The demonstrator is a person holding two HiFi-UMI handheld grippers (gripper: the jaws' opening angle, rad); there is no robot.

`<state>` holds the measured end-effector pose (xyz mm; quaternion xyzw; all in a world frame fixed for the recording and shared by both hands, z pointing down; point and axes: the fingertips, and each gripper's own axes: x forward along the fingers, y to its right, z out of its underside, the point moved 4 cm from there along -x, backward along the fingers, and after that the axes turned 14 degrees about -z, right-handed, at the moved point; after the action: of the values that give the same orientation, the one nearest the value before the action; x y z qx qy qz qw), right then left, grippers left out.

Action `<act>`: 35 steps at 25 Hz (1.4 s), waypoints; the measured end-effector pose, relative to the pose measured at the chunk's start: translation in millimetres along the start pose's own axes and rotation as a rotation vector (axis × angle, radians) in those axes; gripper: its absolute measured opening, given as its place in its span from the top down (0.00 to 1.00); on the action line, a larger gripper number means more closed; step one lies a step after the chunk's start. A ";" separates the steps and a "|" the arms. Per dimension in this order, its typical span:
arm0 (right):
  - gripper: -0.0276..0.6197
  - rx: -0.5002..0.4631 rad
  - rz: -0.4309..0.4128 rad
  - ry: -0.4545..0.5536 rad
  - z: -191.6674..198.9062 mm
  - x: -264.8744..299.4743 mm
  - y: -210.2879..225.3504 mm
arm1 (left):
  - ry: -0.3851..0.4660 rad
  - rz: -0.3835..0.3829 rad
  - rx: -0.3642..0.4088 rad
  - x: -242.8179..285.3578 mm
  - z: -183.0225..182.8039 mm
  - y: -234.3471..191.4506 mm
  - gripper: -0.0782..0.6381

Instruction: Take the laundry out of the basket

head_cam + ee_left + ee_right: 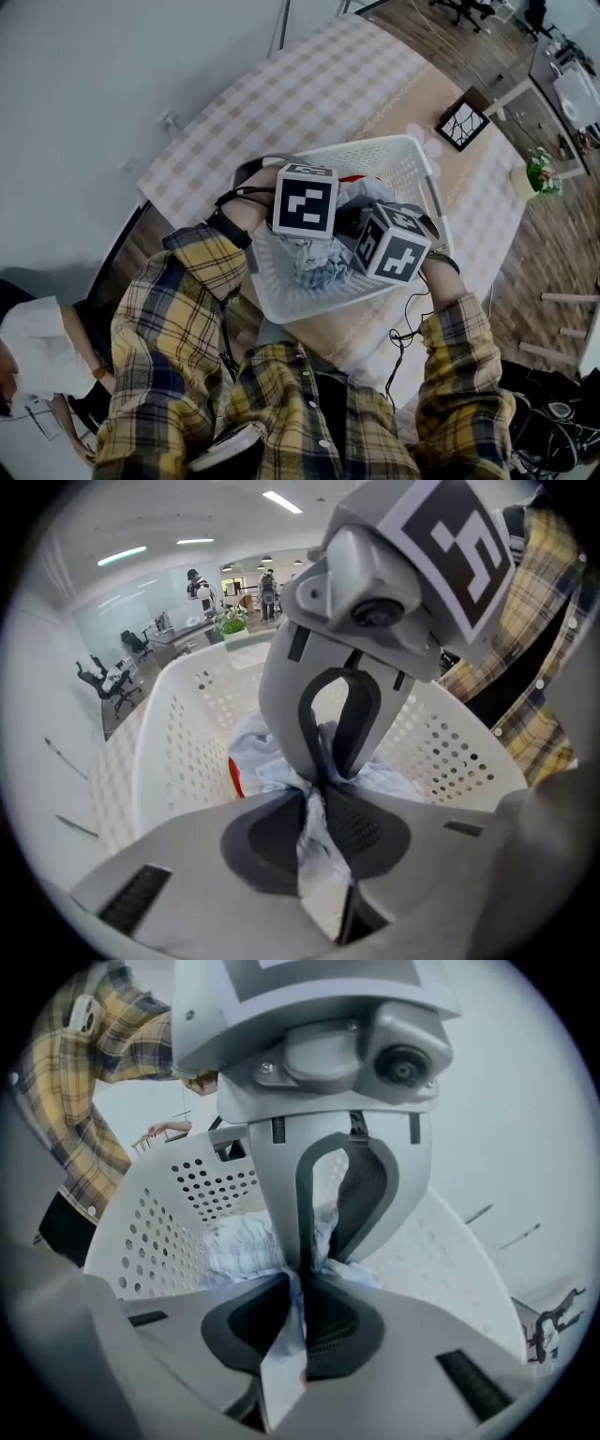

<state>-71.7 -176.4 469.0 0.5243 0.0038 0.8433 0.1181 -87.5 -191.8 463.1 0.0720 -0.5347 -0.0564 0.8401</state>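
Both tools are biting the same piece of laundry: the left gripper [319, 794] and the right gripper [300, 1279] each have their pads pressed on a thin fold of the pale, crumpled cloth [319, 264]. They're almost nose to nose, and most of the cloth hangs down inside the white plastic basket [412, 148] on the checked table [281, 103]. My guess is that such soft, thin fabric could slip out of those small bites, or catch on the holed walls and drag the light basket along.
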 end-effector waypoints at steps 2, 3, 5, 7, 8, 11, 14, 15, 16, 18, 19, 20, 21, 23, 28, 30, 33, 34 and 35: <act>0.86 -0.004 0.033 0.017 -4.7 -11.1 -0.3 | 0.023 -0.030 -0.010 -11.7 -3.8 -3.3 0.75; 0.86 -0.006 0.049 0.028 -7.2 -16.7 -0.8 | 0.034 -0.044 -0.017 -17.7 -5.5 -4.5 0.75; 0.86 -0.009 0.081 0.052 -12.3 -28.3 -3.1 | 0.052 -0.073 -0.028 -30.5 -9.2 -6.4 0.75; 0.86 -0.014 0.115 0.076 -17.7 -40.2 -5.8 | 0.068 -0.103 -0.038 -43.5 -13.2 -7.9 0.75; 0.86 -0.018 0.133 0.087 -20.5 -45.8 -6.7 | 0.075 -0.118 -0.044 -49.9 -15.1 -9.0 0.75; 0.86 -0.025 0.180 0.118 -28.2 -61.5 -8.6 | 0.096 -0.161 -0.055 -67.8 -20.0 -12.7 0.75; 0.86 -0.030 0.221 0.150 -33.9 -79.8 -13.5 | 0.120 -0.204 -0.052 -84.9 -29.5 -14.7 0.76; 0.86 -0.031 0.236 0.158 -35.4 -87.1 -15.7 | 0.129 -0.219 -0.049 -91.1 -33.8 -15.0 0.76; 0.86 -0.033 0.252 0.165 -36.8 -94.6 -17.9 | 0.138 -0.235 -0.043 -97.7 -38.5 -15.5 0.77; 0.86 -0.042 0.289 0.184 -40.1 -110.4 -22.4 | 0.157 -0.268 -0.029 -111.7 -49.1 -17.0 0.77; 0.86 -0.045 0.308 0.196 -41.8 -119.1 -25.2 | 0.166 -0.285 -0.023 -119.2 -54.7 -17.9 0.77; 0.86 -0.047 0.326 0.210 -43.8 -128.6 -28.4 | 0.174 -0.305 -0.019 -127.0 -60.6 -18.7 0.78; 0.86 -0.046 0.343 0.226 -45.8 -138.7 -32.3 | 0.183 -0.325 -0.017 -135.3 -66.9 -19.5 0.79; 0.86 -0.049 0.381 0.252 -49.5 -160.1 -41.4 | 0.212 -0.360 -0.014 -153.2 -81.4 -19.8 0.79; 0.87 -0.068 0.501 0.320 -55.3 -214.8 -70.4 | 0.292 -0.431 0.018 -196.2 -124.6 -12.1 0.79; 0.87 -0.069 0.533 0.344 -56.2 -233.3 -81.6 | 0.317 -0.453 0.035 -210.3 -139.8 -8.2 0.79; 0.87 -0.057 0.577 0.371 -53.8 -261.1 -94.1 | 0.353 -0.483 0.065 -227.7 -163.9 -6.5 0.79; 0.87 -0.049 0.592 0.376 -51.0 -270.9 -98.5 | 0.363 -0.490 0.076 -232.3 -173.6 -6.0 0.79; 0.87 -0.042 0.608 0.376 -46.8 -280.5 -103.2 | 0.374 -0.497 0.088 -236.1 -184.2 -5.2 0.79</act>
<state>25.6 -127.6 186.7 0.3343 -0.1480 0.9216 -0.1304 -20.2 -145.2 175.1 0.2461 -0.3389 -0.2226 0.8804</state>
